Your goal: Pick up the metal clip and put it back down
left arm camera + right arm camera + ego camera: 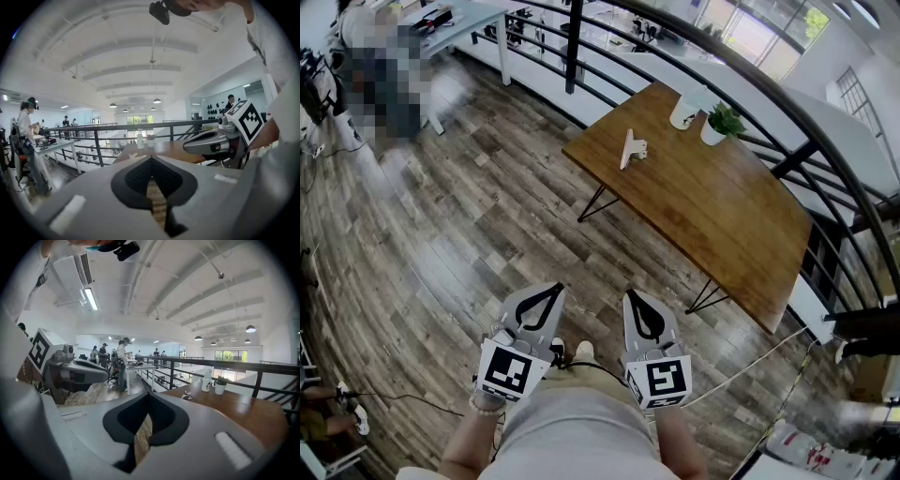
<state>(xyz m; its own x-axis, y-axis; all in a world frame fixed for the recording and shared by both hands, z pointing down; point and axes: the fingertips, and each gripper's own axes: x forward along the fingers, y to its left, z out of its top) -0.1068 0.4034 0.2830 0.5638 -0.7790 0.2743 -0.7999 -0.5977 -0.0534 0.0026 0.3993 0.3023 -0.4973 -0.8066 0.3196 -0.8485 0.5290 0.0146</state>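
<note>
Both pairs of jaws are closed tip to tip, holding nothing. Head view: the grey left gripper and right gripper sit low over a plank floor, well apart from the silvery metal clip lying on the brown wooden bench. Left gripper view: smooth rounded jaws meet at a point. Right gripper view: likewise, the clip small on the bench beyond

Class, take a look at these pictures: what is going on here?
A person stands on the wooden floor, short of the table, holding the left gripper and right gripper at waist height. Both have their jaws shut and hold nothing. The metal clip lies untouched near the table's corner, apart from a white bottle and a small potted plant. The pickup hasn't begun.
</note>
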